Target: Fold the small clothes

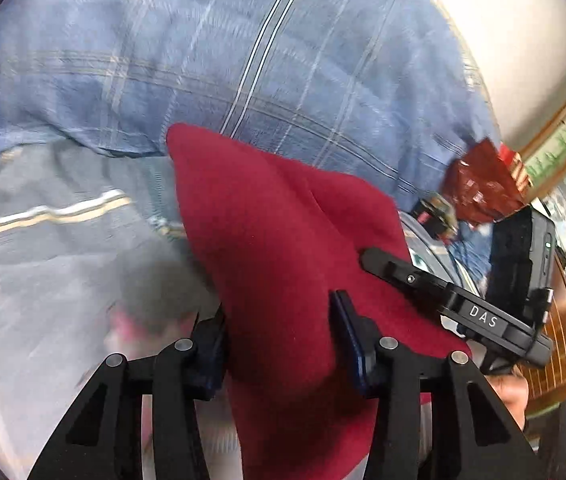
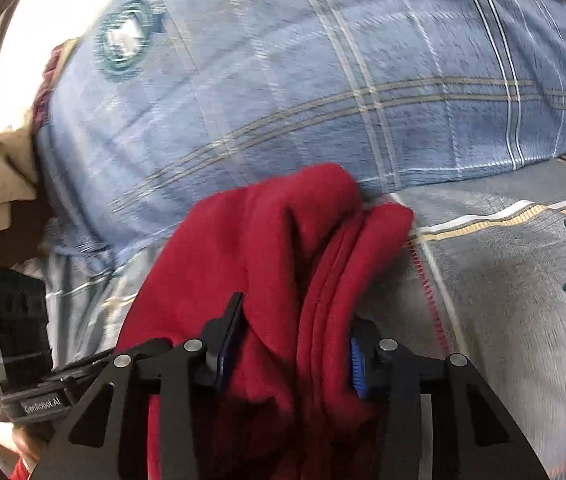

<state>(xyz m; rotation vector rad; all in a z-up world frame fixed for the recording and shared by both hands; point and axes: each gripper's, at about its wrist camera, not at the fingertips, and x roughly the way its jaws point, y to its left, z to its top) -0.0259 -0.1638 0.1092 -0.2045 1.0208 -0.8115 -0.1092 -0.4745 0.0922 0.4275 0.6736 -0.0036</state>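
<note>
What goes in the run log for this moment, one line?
stage: fold underway | left gripper: shut on red garment | right gripper: shut on red garment | under: blue plaid bedding | image: motion blur

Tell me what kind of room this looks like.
Probably a bedroom, with the work done on a bed: a blue plaid quilt is bunched over a grey patterned bedsheet, and both grippers hold a red garment above it.

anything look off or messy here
Nothing is damaged or spilled. The red garment is bunched in thick uneven folds between both claws, and the blue plaid bedding behind it lies rumpled.
</note>
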